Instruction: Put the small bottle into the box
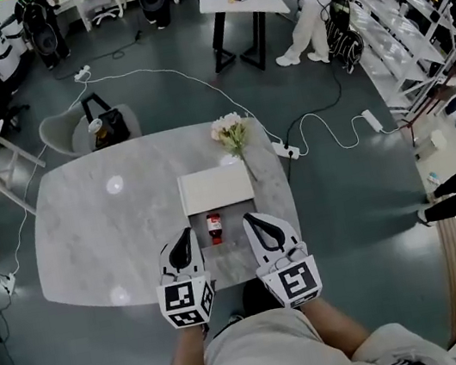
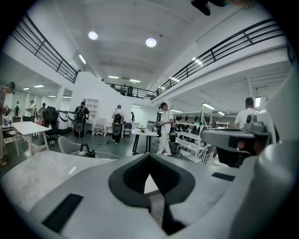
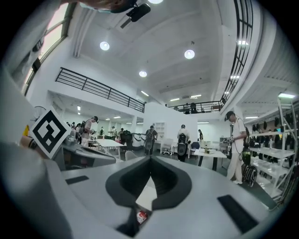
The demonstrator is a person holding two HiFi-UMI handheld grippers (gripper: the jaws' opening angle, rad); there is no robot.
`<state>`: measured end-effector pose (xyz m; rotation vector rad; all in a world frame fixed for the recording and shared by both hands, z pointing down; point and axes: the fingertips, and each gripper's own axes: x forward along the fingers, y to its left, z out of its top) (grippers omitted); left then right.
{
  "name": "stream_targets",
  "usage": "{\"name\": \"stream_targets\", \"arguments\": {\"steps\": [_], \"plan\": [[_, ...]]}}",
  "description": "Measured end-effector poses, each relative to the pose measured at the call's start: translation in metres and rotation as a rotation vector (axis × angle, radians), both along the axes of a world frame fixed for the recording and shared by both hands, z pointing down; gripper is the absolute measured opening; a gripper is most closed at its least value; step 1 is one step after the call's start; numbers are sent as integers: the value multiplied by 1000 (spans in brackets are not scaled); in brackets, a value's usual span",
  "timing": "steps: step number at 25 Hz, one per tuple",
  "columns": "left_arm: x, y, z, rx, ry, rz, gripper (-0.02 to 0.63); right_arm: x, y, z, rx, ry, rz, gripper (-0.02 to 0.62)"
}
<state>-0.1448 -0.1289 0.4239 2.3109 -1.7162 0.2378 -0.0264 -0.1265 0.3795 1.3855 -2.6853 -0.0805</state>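
- Small bottle [image 1: 215,227] stands upright on the table [image 1: 106,234], just on my side of the white box [image 1: 216,190]. It looks not yet inside, so pickup and placing remain.
- Left gripper [image 1: 185,234] and right gripper [image 1: 250,220] flank the bottle, touching nothing.
- Both pairs of fingers are closed together and hold nothing.
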Motion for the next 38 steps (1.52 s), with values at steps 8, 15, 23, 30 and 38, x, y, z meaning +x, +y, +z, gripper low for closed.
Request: {"name": "stream_targets", "arguments": {"steps": [8,15,23,30,38], "plan": [[-3,5,-49,125,68,17,22,-2,7,-37,109,-13,12,25],[-6,4,-75,216,59,17,23,-4,7,-45,136,-6,40,25],[-6,-3,-91,238,84,23,23,-5,-5,-56,112,-55,41,25],[-10,-5,-93,246,65,17,22,-17,-7,-59,117,-61,0,25],[-18,-4,-88,253,51,7,23,-21,-8,-53,100,-61,-1,25]]}}
